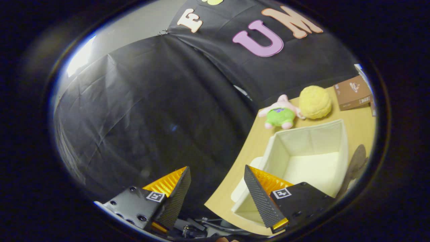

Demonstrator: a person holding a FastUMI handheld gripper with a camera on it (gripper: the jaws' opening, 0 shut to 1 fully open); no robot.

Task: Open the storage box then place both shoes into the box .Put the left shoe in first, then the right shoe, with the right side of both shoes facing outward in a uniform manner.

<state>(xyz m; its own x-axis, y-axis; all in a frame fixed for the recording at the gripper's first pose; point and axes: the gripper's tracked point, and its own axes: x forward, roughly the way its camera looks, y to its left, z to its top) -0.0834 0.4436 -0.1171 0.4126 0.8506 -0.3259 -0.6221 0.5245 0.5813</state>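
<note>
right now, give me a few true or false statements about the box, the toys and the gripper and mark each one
1. The storage box is open and nothing lies inside it. True.
2. The gripper is shut on a shoe. False: its fingers stand apart with nothing between them.
3. A pink and green plush toy lies on the table beyond the box. True.
4. The yellow plush ball sits inside the box. False: it rests on the table beside the pink toy.
5. A brown carton lies beyond the yellow ball. True.
</note>
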